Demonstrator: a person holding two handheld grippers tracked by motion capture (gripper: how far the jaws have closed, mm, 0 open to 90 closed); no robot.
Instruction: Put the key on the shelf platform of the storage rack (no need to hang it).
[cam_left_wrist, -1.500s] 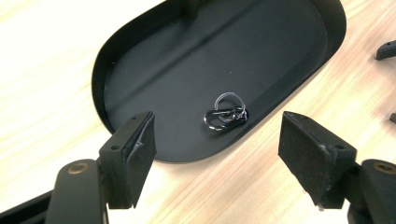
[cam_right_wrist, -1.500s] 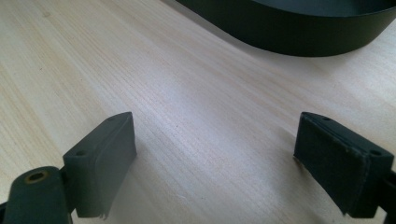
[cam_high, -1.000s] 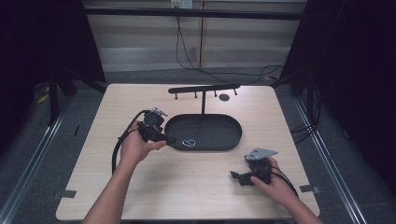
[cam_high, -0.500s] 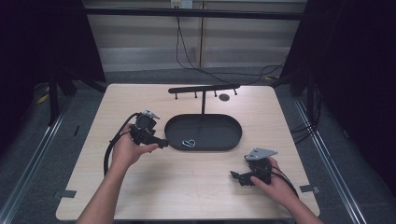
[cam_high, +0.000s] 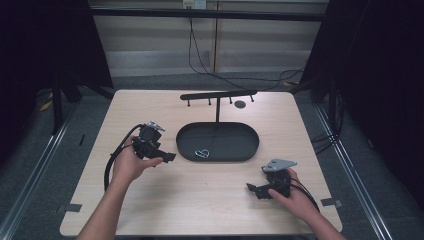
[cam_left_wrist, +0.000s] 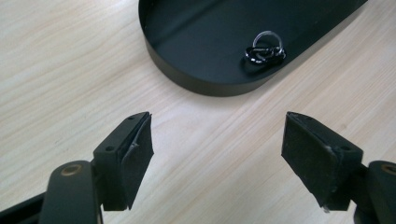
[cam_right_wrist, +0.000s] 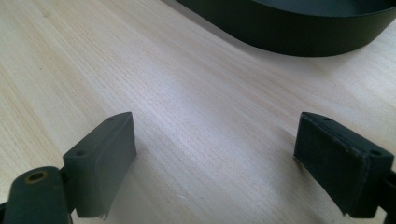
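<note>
A pale wooden table (cam_high: 200, 200) with fine straight grain carries a black oval tray (cam_high: 185, 145) of smooth matte metal with a low upright rim, set at the middle of the surface. From the tray's far edge rises a thin black post topped by a crossbar with small pegs (cam_high: 218, 94). Inside the tray, near its front left edge, lies a small tangle of shiny rings (cam_left_wrist: 265, 49), one silvery loop linked with darker glossy ones.

The left gripper (cam_high: 167, 157) is held level just off the tray's left end, pointing toward it, its padded black jaws wide apart with nothing between them. The right gripper (cam_high: 251, 188) rests low near the front right corner, pointing left, jaws likewise spread and holding nothing.
</note>
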